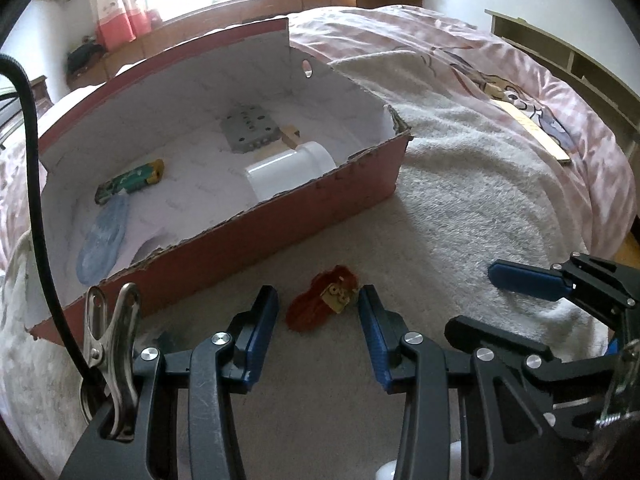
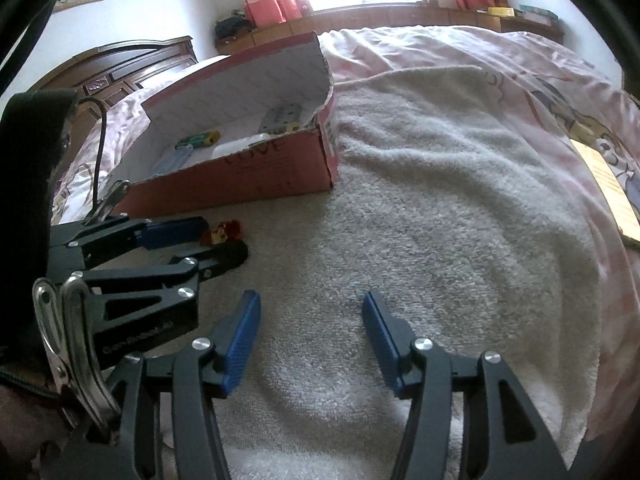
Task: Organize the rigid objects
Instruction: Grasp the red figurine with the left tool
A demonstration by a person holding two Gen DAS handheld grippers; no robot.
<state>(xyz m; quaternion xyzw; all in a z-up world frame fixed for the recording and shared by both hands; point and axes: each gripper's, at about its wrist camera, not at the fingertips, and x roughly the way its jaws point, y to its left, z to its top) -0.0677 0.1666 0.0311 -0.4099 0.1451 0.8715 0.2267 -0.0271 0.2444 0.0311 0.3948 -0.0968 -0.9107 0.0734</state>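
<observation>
While the red toy (image 1: 322, 305) lies between its parted, untouching jaws, the left gripper (image 1: 319, 300) holds nothing; the right gripper (image 2: 311, 306) gapes empty.

A small toy (image 1: 322, 304) lies on the towel (image 1: 460, 200) before the box (image 1: 256, 236), between the left gripper's (image 1: 319, 308) jaws.

**What the views leave unclear**

The box's (image 1: 248, 236) near wall hides the lower end of the white jar (image 1: 288, 172) and part of the blue piece (image 1: 100, 240). The red toy (image 1: 320, 304) is too small and blurred to identify. The wooden ruler (image 2: 612, 188) runs off the right edge. The grey block's (image 2: 280, 120) holes are indistinct.
</observation>
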